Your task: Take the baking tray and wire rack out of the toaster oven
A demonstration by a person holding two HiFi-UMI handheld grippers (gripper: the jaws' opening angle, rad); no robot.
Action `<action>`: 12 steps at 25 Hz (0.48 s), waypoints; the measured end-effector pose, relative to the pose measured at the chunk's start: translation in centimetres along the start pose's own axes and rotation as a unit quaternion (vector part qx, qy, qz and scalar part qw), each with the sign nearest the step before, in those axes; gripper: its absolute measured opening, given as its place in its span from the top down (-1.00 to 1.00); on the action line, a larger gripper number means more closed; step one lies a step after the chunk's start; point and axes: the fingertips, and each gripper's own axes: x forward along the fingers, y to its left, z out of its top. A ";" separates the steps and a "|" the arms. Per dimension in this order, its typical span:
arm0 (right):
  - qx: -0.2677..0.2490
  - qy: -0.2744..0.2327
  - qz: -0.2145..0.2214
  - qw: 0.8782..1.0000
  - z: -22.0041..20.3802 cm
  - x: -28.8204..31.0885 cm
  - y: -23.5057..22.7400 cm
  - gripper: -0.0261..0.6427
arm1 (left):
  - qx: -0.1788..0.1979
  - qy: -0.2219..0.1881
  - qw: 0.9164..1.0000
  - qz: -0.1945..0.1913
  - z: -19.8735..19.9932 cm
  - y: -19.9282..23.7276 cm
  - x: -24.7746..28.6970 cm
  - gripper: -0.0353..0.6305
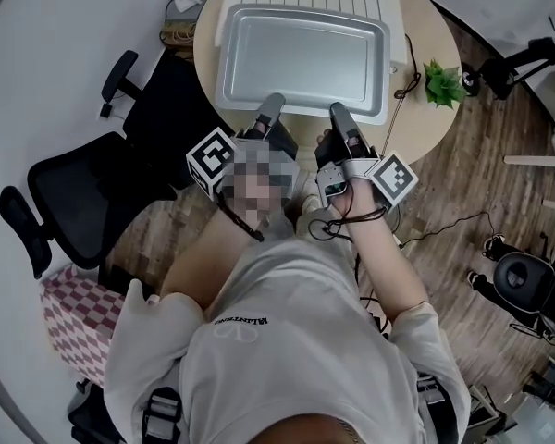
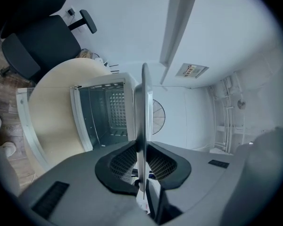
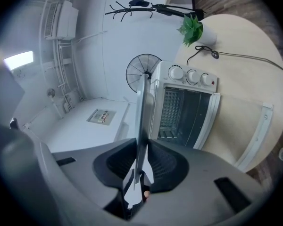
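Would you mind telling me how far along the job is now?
Done: the baking tray is clear of the open toaster oven. In hand: the left gripper and right gripper each clamp its near edge, holding it above the oven. Remaining: set it down, then the wire rack, which I cannot make out inside.

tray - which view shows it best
The head view: the whole tray shows from above, held at its near edge by the left gripper and right gripper. Both gripper views show it only edge-on, a thin strip clamped between the jaws.
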 end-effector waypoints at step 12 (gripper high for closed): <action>0.000 0.022 -0.010 1.000 4.6 5.3 0.6 0.69 | 0.002 -0.027 1.000 0.004 1.9 -1.5 6.4 0.70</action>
